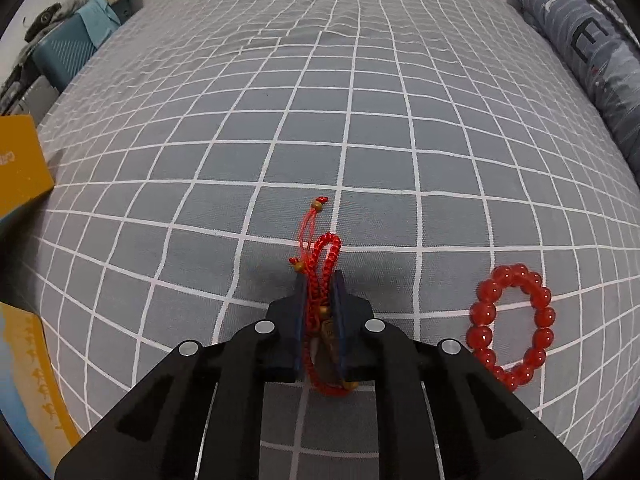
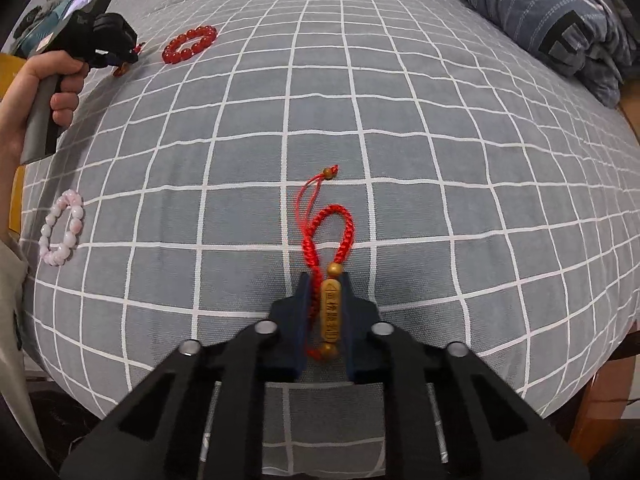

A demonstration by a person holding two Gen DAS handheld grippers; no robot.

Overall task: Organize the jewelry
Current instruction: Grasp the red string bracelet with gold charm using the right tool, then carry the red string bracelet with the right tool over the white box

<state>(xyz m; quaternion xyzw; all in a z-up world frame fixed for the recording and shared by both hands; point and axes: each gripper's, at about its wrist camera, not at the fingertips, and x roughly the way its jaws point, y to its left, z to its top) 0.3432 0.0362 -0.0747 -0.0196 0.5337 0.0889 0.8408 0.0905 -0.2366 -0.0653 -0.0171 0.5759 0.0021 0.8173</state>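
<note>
Fig.: two grippers, each clamped on a braided red cord bracelet; landmark = the grid-pattern bedspread (image 1: 360, 140).

Nearest, right wrist view: right gripper (image 2: 325, 280) is clenched on a red cord bracelet w/ gold tube charm (image 2: 331, 312). The charm lies lengthwise between the pads, prob. because it is the stiffest part to pinch; the cord loop and bead-tipped tails trail ahead onto the bedspread, so this piece looks not yet lifted clear.

Nearest, left wrist view: left gripper (image 1: 320, 280) is likewise closed tight on a second red cord bracelet (image 1: 326, 280), its loop bunched upright between the pads and its charm tucked low in the jaws. Grip near the middle prob. keeps the tails from dragging.

Just right of that gripper, flat on the bedspread: red bead bracelet (image 1: 510, 326), untouched.

Farther, toward the bedspread's left edge in the right wrist view: pale pink bead bracelet (image 2: 62, 228), loose.

Off the bedspread's left edge: yellow box (image 1: 20, 164), poss. the destination; can't tell.

Far right edge: rolled blue quilt (image 1: 580, 48).
</note>
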